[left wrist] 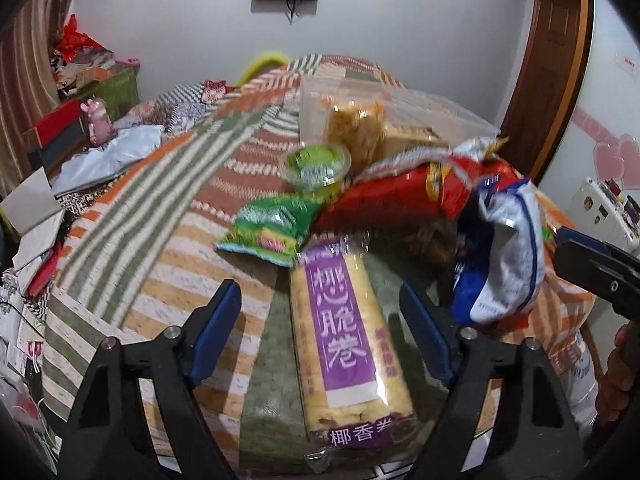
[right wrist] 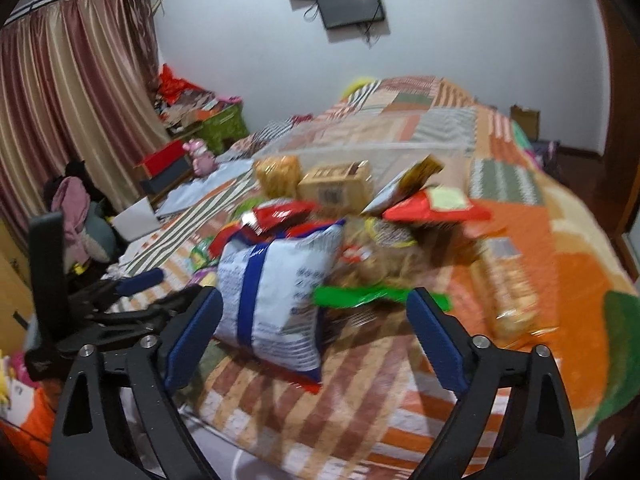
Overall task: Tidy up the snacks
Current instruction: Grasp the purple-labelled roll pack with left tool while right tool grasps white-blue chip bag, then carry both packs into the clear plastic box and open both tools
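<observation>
Beyond both sets of jaws spread the bed (left wrist: 168,200), its striped patchwork cover serving as the sorting surface, which is likely why every snack sat loose on it. Farthest ahead of the left gripper (left wrist: 320,320) stood the clear plastic bin (left wrist: 420,104), already holding 1 yellow noodle pack (left wrist: 356,132) and a brown box (right wrist: 336,188); I judged it the place the snacks were meant to go, set at the back so the heap in front could be fed into it.

Between the bin and the jaws lay the heap itself. The red bag (left wrist: 400,196) sprawled across the middle, and the blue-and-white bag (right wrist: 276,300) stood propped on edge just ahead of the right gripper (right wrist: 316,336), nearer its left jaw. Directly between the left jaws lay the long purple-labelled roll pack (left wrist: 344,336), lengthwise along the gripper's line, so a squeeze across its narrow width looked the natural grasp. Just past the left jaw's tip sat the small green packet (left wrist: 276,228), and beyond it the green-lidded cup (left wrist: 318,166).

Both pairs of jaws stood apart and gripped nothing: the left straddled the roll pack with a gap on each side, and the right had not yet touched the blue-and-white bag.
</observation>
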Demonstrator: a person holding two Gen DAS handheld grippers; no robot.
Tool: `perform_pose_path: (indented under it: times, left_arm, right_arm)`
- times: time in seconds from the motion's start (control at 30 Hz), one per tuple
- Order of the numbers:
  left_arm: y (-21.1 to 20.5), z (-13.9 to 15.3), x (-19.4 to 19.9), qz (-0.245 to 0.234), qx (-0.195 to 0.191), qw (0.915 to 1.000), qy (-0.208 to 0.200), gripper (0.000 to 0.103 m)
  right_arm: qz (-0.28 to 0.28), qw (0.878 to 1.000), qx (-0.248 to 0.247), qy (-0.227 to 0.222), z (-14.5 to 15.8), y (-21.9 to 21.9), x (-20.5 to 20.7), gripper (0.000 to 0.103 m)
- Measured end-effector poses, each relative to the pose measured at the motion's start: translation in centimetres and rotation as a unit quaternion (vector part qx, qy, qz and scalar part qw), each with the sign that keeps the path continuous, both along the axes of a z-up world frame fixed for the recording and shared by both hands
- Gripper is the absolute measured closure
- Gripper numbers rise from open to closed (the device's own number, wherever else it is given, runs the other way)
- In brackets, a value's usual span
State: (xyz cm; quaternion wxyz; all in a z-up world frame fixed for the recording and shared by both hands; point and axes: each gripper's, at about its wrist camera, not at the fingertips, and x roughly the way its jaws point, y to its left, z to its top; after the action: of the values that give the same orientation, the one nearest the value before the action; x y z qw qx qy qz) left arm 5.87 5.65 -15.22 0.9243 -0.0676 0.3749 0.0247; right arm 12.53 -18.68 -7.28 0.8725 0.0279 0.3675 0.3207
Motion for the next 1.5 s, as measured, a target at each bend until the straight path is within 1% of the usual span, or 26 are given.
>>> perform_pose_path:
  times: [0.03, 0.13, 0.2, 0.27, 0.33, 0.4, 0.5, 0.57, 0.63, 0.7, 0.73, 0.77, 0.93, 1.03, 1.2, 1.33, 1.5]
  left_arm:
    - [0.0, -0.2, 0.0, -0.002, 0.000, 1.0000, 0.002, 0.025]
    - [-0.2, -0.7, 0.0, -0.008, -0.003, 0.9999, 0.009, 0.030]
    - [-0.1, -0.9, 0.1, -0.010, -0.007, 0.9998, 0.013, 0.036]
    - [0.1, -1.2, 0.2, -0.014, -0.019, 0.9996, 0.015, 0.039]
    - [0.1, -1.2, 0.1, -0.016, -0.021, 0.9996, 0.011, 0.042]
    - [0.0, -1.3, 0.1, -0.023, -0.024, 0.9994, 0.009, 0.049]
    - [-0.2, -1.3, 0.1, -0.027, -0.021, 0.9994, 0.004, 0.050]
    - [-0.3, -1.3, -0.1, -0.030, -0.020, 0.9993, 0.001, 0.050]
    - [-0.4, -1.2, -0.2, -0.032, -0.021, 0.9993, -0.001, 0.051]
    - [-0.4, -1.1, -0.5, -0.035, -0.021, 0.9992, -0.003, 0.054]
    - [-0.5, -1.0, -0.6, -0.037, -0.019, 0.9991, -0.004, 0.055]
    - [-0.6, -0.9, -0.7, -0.038, -0.018, 0.9991, -0.006, 0.057]
    - [-0.7, -0.1, -1.1, -0.041, -0.013, 0.9989, -0.019, 0.057]
    - [-0.8, 0.7, -1.6, -0.039, -0.006, 0.9987, -0.031, 0.057]
    - [-0.4, 2.2, -2.1, -0.033, -0.006, 0.9983, -0.049, 0.057]
    - [-0.1, 3.9, -2.2, -0.026, -0.002, 0.9974, -0.067, 0.057]
    - [0.0, 6.4, -1.9, -0.029, 0.002, 0.9952, -0.094, 0.057]
  right_arm:
    - [0.005, 1.000, 0.002, 0.008, -0.2, 0.1, 0.0, 0.016]
    - [0.014, 1.000, 0.005, 0.020, -0.7, 0.9, 0.1, 0.017]
    - [0.018, 1.000, 0.003, 0.024, -0.9, 1.4, 0.0, 0.017]
    - [0.025, 0.999, -0.001, 0.027, -1.1, 2.0, 0.1, 0.018]
    - [0.030, 0.999, -0.006, 0.030, -1.4, 2.6, 0.1, 0.023]
    - [0.031, 0.999, -0.010, 0.034, -1.5, 3.1, 0.5, 0.026]
    - [0.021, 0.999, -0.012, 0.034, -1.7, 3.5, 0.8, 0.027]
    - [0.011, 0.999, -0.016, 0.033, -1.7, 3.8, 1.0, 0.030]
    - [0.004, 0.999, -0.020, 0.032, -1.8, 3.8, 1.1, 0.038]
    - [0.000, 0.999, -0.014, 0.032, -1.8, 3.6, 1.3, 0.041]
    - [0.000, 0.999, -0.012, 0.032, -1.8, 3.6, 1.2, 0.045]
    - [0.000, 0.999, -0.013, 0.030, -1.7, 3.5, 1.2, 0.046]
    - [0.005, 1.000, -0.004, 0.017, -1.1, 3.2, 0.5, 0.055]
    - [0.012, 1.000, 0.007, 0.012, -0.8, 3.1, 0.1, 0.056]
    - [0.019, 1.000, 0.020, -0.006, 0.2, 3.0, -0.7, 0.056]
    - [0.017, 0.999, 0.031, -0.025, 1.3, 2.7, -1.1, 0.056]
    - [0.008, 0.998, 0.040, -0.047, 2.8, 2.1, -1.0, 0.056]
